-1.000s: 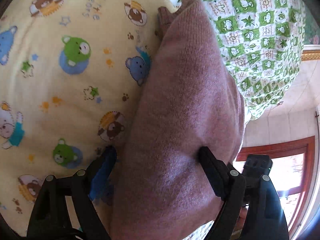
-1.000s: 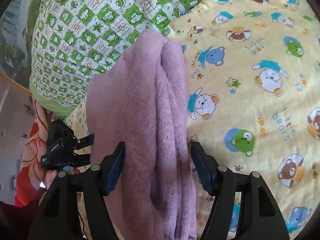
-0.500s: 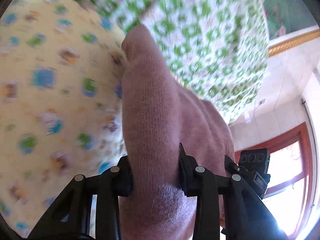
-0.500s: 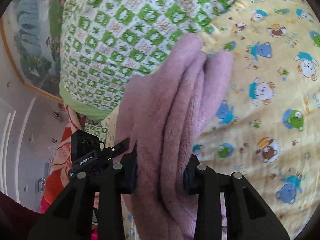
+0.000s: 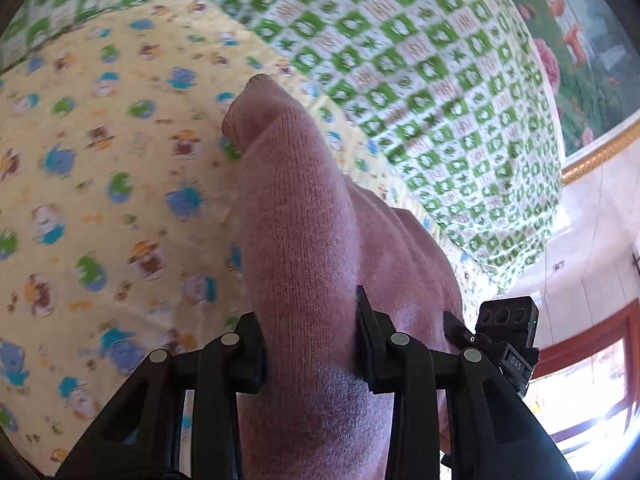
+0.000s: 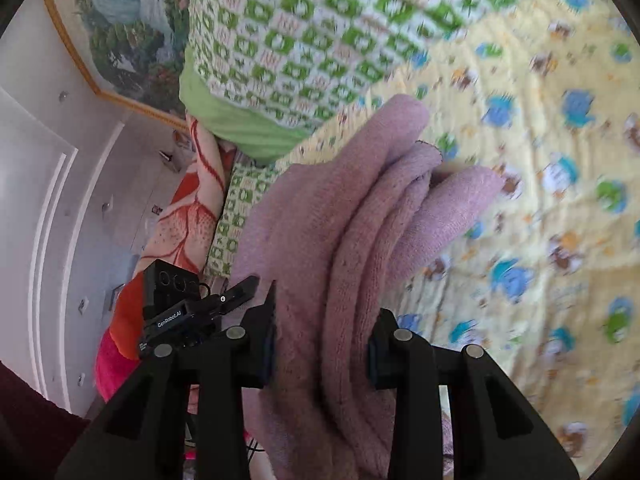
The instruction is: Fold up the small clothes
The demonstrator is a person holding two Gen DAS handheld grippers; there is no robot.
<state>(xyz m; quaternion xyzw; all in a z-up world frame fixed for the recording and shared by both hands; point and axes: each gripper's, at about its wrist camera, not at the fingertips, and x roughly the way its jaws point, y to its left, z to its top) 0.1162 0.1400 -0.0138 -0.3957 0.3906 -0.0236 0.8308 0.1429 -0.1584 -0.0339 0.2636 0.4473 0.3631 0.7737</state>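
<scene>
A folded pink knit garment is held up above the yellow bear-print sheet. My left gripper is shut on one end of it, the fabric bunched between both fingers. In the right wrist view the same garment shows as several stacked folds, and my right gripper is shut on them. Each gripper shows in the other's view: the right one beside the garment, the left one at lower left.
A green-and-white checked quilt lies bunched at the far side of the bed, also in the right wrist view. A framed landscape painting hangs on the wall. A red-framed window is at the right.
Both grippers have closed onto the folded garment and lifted it off the sheet; the bed now sits farther away in both views and the room shows more.
</scene>
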